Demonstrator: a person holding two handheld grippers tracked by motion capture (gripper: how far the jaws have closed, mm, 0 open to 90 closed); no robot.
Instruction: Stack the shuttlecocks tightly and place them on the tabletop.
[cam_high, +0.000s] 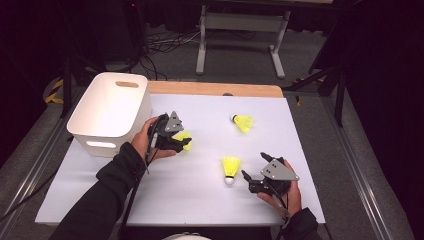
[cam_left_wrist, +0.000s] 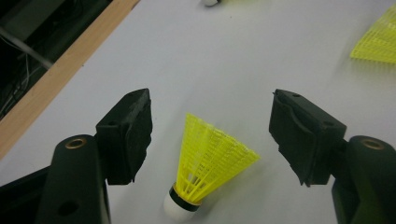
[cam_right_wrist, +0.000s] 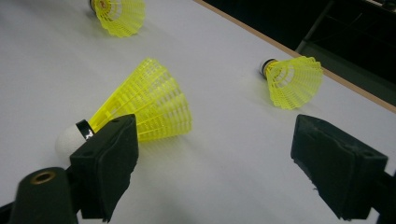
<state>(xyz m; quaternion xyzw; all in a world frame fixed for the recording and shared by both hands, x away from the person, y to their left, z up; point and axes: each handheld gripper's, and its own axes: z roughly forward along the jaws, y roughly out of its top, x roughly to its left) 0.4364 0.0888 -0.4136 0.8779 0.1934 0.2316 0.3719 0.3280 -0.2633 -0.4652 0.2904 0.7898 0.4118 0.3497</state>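
Three yellow shuttlecocks lie on the white table. One shuttlecock lies on its side between the jaws of my left gripper, cork toward the camera; the jaws stand apart and the pads do not touch it. From above, that left gripper is beside the white bin, with the shuttlecock at its tips. My right gripper is open with nothing between the jaws, just right of a second shuttlecock. In the right gripper view this shuttlecock lies by the left jaw of the right gripper.
A third shuttlecock lies farther back near the table's wooden far edge. An open white bin stands on the table's far left corner. A metal frame stands on the floor beyond the table.
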